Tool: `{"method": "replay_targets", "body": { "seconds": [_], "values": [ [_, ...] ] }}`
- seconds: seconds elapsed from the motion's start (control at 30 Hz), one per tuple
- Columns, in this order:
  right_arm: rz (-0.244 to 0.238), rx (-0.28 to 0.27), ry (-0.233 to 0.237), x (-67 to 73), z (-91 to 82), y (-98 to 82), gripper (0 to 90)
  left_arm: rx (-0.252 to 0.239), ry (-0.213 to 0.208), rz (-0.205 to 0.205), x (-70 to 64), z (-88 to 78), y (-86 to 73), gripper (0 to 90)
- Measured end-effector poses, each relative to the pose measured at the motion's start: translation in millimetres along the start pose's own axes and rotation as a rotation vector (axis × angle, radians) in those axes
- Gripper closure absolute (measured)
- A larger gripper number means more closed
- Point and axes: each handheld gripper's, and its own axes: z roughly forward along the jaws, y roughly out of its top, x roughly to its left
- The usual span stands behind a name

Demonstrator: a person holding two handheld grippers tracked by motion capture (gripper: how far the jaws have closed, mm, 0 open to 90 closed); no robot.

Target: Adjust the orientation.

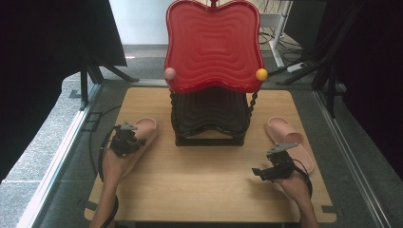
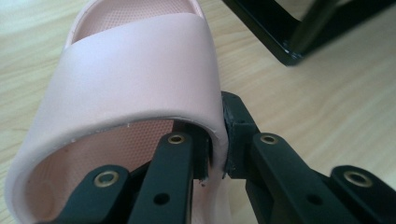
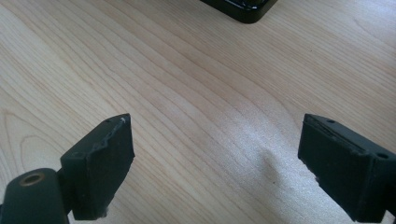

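A pink slipper (image 1: 146, 127) lies at the left of the wooden table (image 1: 199, 171), toe end away from me. My left gripper (image 1: 129, 141) is shut on it. In the left gripper view the two black pads pinch the right side wall of the slipper (image 2: 140, 79) where the strap meets the sole, one pad inside and one outside, at the left gripper (image 2: 216, 156). A second pink slipper (image 1: 291, 141) lies at the right. My right gripper (image 1: 262, 172) hovers just left of its heel, open over bare wood, and nothing sits between the jaws of the right gripper (image 3: 215, 158).
A black tiered stand (image 1: 209, 116) with a wavy red top tray (image 1: 214, 45) rises at the table's back centre. A pink knob (image 1: 169, 73) and a yellow knob (image 1: 261, 74) sit at the tray's lower corners. The stand's black foot (image 2: 285, 51) lies close to the held slipper.
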Motion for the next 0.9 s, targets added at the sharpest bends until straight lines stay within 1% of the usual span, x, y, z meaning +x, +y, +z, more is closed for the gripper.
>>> {"method": "replay_targets", "body": {
  "seconds": [0.03, 0.07, 0.13, 0.2, 0.23, 0.27, 0.3, 0.4, 0.47, 0.5, 0.53, 0.57, 0.67, 0.73, 0.8, 0.87, 0.9],
  "values": [
    [0.0, 0.0, 0.0, 0.1, -0.2, 0.1, 11.2, 0.0, -0.005, 0.03, -1.1, -6.4, -2.1, 82.4],
    [-0.001, 0.0, 0.0, 0.2, -0.3, 0.1, 11.3, 0.0, -0.007, 0.039, -1.7, -10.0, -3.5, 82.4],
    [-0.003, -0.002, 0.001, 0.4, -0.5, 0.4, 11.3, -0.006, -0.017, 0.05, -2.2, -17.1, -6.3, 82.4],
    [-0.003, -0.004, 0.002, 0.6, -0.8, 0.5, 11.2, -0.014, -0.041, 0.056, -2.5, -23.6, -8.8, 82.5],
    [-0.004, -0.006, 0.002, 0.7, -0.9, 0.6, 11.3, -0.014, -0.041, 0.056, -2.5, -23.6, -8.8, 82.5],
    [-0.004, -0.006, 0.002, 0.7, -0.9, 0.6, 11.3, -0.02, -0.055, 0.061, -3.5, -27.3, -10.0, 82.5],
    [-0.004, -0.008, 0.001, 0.7, -1.2, 0.5, 11.3, -0.024, -0.071, 0.077, -5.3, -32.4, -11.3, 82.4],
    [-0.006, -0.013, 0.002, 0.4, -1.4, 0.3, 11.1, -0.028, -0.095, 0.101, -10.2, -40.1, -12.8, 82.5],
    [-0.005, -0.015, 0.002, 0.3, -1.8, 0.3, 10.6, -0.025, -0.108, 0.114, -14.7, -44.3, -13.6, 82.5],
    [-0.005, -0.015, 0.002, 0.3, -1.8, 0.3, 10.6, -0.025, -0.108, 0.114, -14.7, -44.3, -13.6, 82.5],
    [-0.009, -0.019, 0.003, 0.3, -2.3, 0.4, 9.8, -0.022, -0.122, 0.129, -19.8, -47.8, -14.2, 82.5],
    [-0.01, -0.02, 0.002, 0.4, -2.2, 0.4, 9.2, -0.021, -0.126, 0.139, -22.5, -49.3, -14.4, 82.5],
    [-0.011, -0.02, -0.001, 0.2, -2.2, 0.6, 5.3, -0.02, -0.145, 0.151, -30.1, -53.8, -14.7, 82.5],
    [-0.006, -0.02, -0.01, 0.3, -1.5, 0.7, 1.2, -0.018, -0.147, 0.159, -35.0, -56.5, -14.9, 82.4],
    [-0.005, -0.019, -0.013, 0.1, -1.4, 0.6, 0.3, -0.017, -0.151, 0.165, -37.6, -57.9, -15.1, 82.5],
    [-0.003, -0.022, -0.014, -0.4, -1.6, 0.4, 0.0, -0.019, -0.167, 0.17, -41.6, -59.9, -15.7, 82.5],
    [-0.004, -0.024, -0.011, -1.0, -2.1, 0.3, 0.0, -0.021, -0.186, 0.176, -45.0, -61.6, -16.5, 82.6]
  ]
}}
